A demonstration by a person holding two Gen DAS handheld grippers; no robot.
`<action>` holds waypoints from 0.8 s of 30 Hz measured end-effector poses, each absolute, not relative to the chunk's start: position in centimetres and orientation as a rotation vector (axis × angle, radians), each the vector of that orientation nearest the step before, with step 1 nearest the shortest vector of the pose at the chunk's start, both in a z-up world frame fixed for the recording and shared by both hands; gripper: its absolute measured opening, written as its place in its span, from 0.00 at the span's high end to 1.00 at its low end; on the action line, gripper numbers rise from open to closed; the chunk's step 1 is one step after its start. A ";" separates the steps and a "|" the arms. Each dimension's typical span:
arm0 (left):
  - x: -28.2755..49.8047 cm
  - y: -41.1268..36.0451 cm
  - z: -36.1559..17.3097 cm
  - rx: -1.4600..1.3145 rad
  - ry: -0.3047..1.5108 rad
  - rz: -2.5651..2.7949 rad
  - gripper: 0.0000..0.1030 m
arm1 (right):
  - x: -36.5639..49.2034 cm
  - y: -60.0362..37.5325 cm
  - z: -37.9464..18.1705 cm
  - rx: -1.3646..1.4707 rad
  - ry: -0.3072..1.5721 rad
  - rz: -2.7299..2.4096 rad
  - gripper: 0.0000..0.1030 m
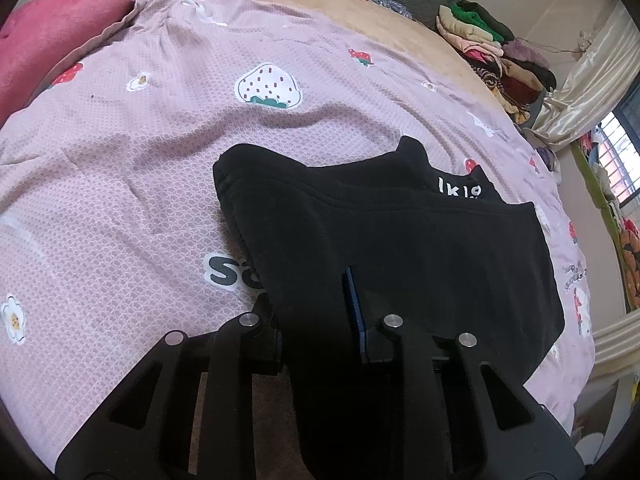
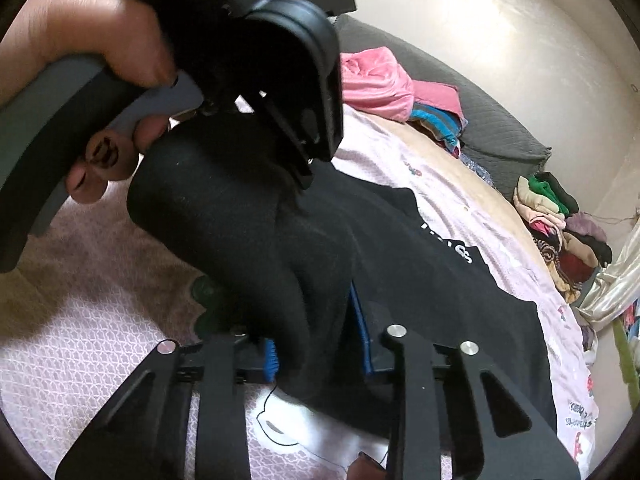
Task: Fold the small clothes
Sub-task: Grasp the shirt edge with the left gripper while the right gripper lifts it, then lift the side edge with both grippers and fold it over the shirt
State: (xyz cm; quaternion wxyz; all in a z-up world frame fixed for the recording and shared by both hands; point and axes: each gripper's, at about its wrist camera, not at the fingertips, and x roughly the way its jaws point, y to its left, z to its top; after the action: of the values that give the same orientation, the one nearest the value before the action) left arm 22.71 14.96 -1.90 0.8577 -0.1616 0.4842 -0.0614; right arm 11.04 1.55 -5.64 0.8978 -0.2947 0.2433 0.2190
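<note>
From the left wrist view, the left gripper [image 1: 316, 312] has its jaws pinched on the near edge of a black garment [image 1: 400, 240], soft fleecy cloth bunched thick between the blue-lined fingers [image 1: 354, 304]. The garment lies folded in layers on a pink bedspread [image 1: 140, 168], a waffle-textured fabric printed with strawberries and little flowers. White lettering [image 1: 458, 188] peeks from the garment's far fold. Far right, a heap of mixed clothes [image 1: 496, 60] sits along the bed's edge; far left, a plush pink blanket [image 1: 60, 28] lies rumpled.

Over to the right wrist view: the right gripper [image 2: 316, 344] clamps a thick roll of the same black garment [image 2: 248, 220], cloth squeezed between its blue pads [image 2: 270, 360]. A hand [image 2: 104, 44] at upper left grasps the grey handle of the other gripper [image 2: 296, 152], whose tips sink into the raised black cloth. The rest of the garment spreads flat to the right over the bedspread [image 2: 80, 320]. A grey quilted cover [image 2: 496, 132] lies far beyond.
</note>
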 end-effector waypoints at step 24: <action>21.1 12.7 1.8 -0.310 0.962 -0.123 0.87 | 10.6 -1.3 -2.4 -0.467 0.465 0.452 0.82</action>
State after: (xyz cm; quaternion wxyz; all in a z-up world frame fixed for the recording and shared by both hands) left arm 21.10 12.73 1.76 0.8732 -0.1483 0.4604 -0.0589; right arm 10.63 -1.29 -2.40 0.9212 -0.2275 0.2262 0.2200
